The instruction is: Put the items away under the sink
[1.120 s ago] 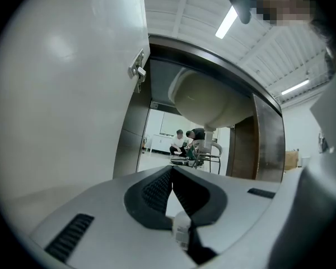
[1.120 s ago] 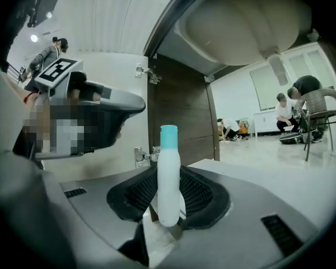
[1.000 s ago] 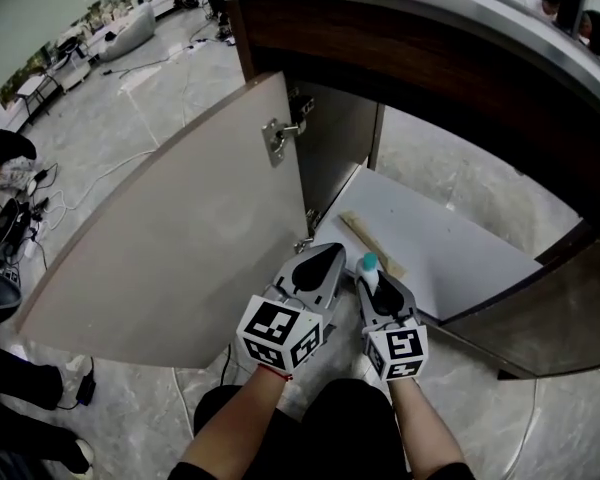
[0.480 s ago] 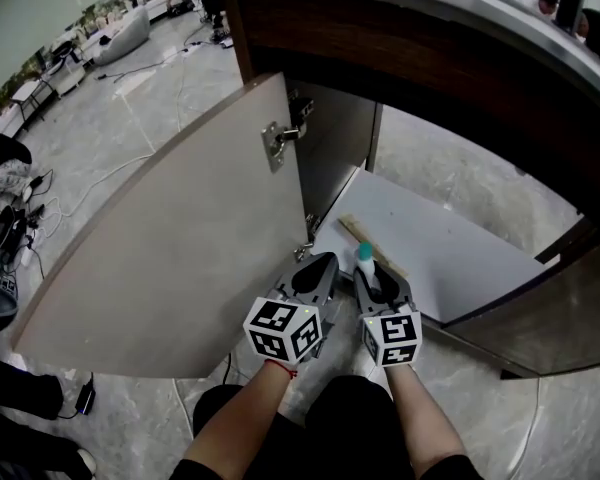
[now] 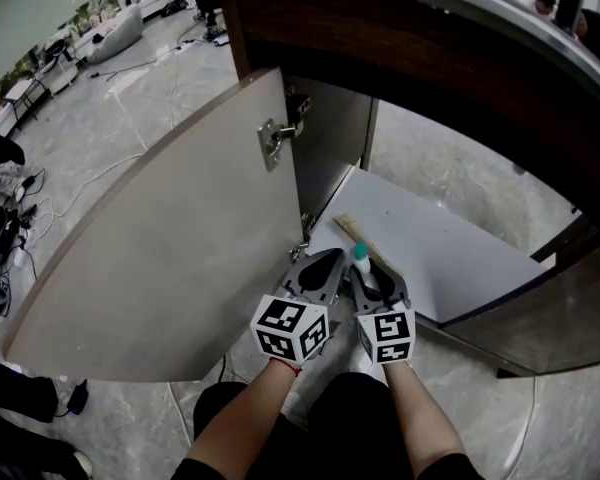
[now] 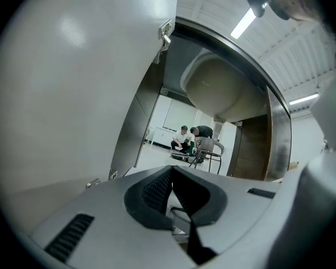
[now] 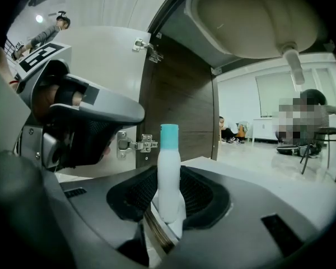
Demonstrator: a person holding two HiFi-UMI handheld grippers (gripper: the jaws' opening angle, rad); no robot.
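Holding: your right gripper (image 5: 368, 280) clamps the white bottle (image 5: 361, 260) upright, jaws partly open.
Bottle position: at the front edge of the cabinet floor (image 5: 450, 248).
Left gripper (image 5: 318, 271): your jaws closed together, empty.

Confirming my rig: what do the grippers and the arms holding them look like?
The left gripper and right gripper are grey shells with black ribbed pads, each bearing a white cube of black square markers. Forearms are sleeveless; a red band sits at the left wrist.
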